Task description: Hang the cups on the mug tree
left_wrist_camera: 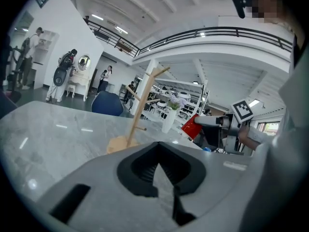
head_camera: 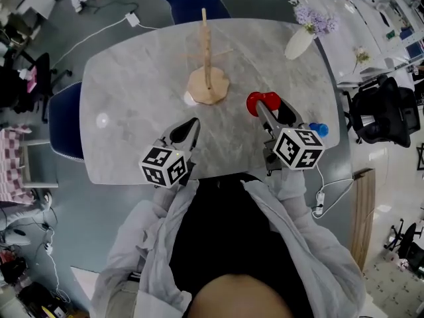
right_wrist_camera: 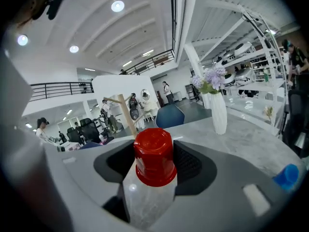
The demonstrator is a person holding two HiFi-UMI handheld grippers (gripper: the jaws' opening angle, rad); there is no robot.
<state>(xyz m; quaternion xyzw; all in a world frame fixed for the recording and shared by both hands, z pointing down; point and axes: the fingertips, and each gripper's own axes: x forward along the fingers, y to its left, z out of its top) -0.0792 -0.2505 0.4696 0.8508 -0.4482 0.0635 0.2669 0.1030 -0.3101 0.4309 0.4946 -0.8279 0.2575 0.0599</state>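
The right gripper (head_camera: pixel 264 108) was clamped on a small red cup (right_wrist_camera: pixel 153 156), its pads pressing the two sides of the body and the cup's flat bottom pointing away from the hand. The cup was held up off the grey marble table (head_camera: pixel 132 91), in front and to the right of the wooden mug tree (head_camera: pixel 206 52), well apart from its pegs. The left gripper (head_camera: pixel 188 128) had its jaws drawn together with nothing between them, and it hovered over the near edge of the table.

The cup looked like glossy plastic, so it was probably light and stiff, and smooth enough to slip or twist in the pads if knocked. No handle could be made out in any view. A hold across the body suited carrying, but it should leave the rim or handle free to slide over a peg. The pegs looked thin and the tree stood on a small round base, so a hard push might tip it; the free gripper could steady that base. A small blue thing (head_camera: pixel 318 128) lay near the right edge, and a white vase (head_camera: pixel 299 42) of lilac flowers stood at the back
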